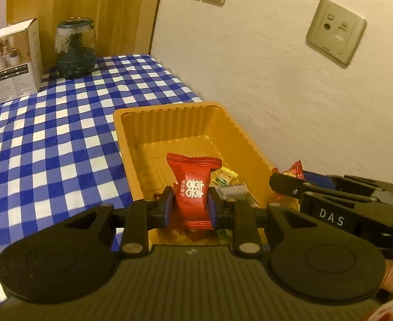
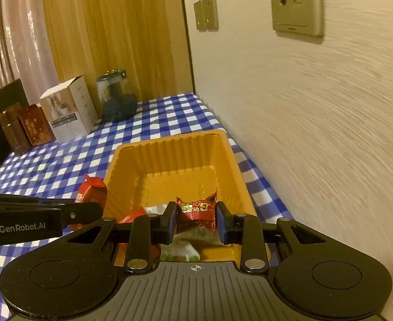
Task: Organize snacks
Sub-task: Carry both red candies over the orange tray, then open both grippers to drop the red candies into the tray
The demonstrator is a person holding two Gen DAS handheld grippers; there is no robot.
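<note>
Nearest the left camera, the left tongs [image 1: 190, 206] pinched a red candy [image 1: 192, 187] by its sides, holding it over the near end of the orange tray [image 1: 169, 115]. That candy stood upright — long axis vertical, one crimped end up and toward the tray's far wall, printed face to the camera. The right tongs [image 2: 196, 220] were pressed on a second, crinkled red candy [image 2: 197, 210], also above the tray's near end; its long axis seemed to run roughly crosswise between the pads, corners flaring upward.

Several wrapped sweets [image 1: 227, 178] already lay in the near part of the tray, while its far half was bare. By my reading the sorting was partly done: two candies remained to be released, and whether more waited elsewhere on the checked surface [image 1: 49, 139] could not be told.
</note>
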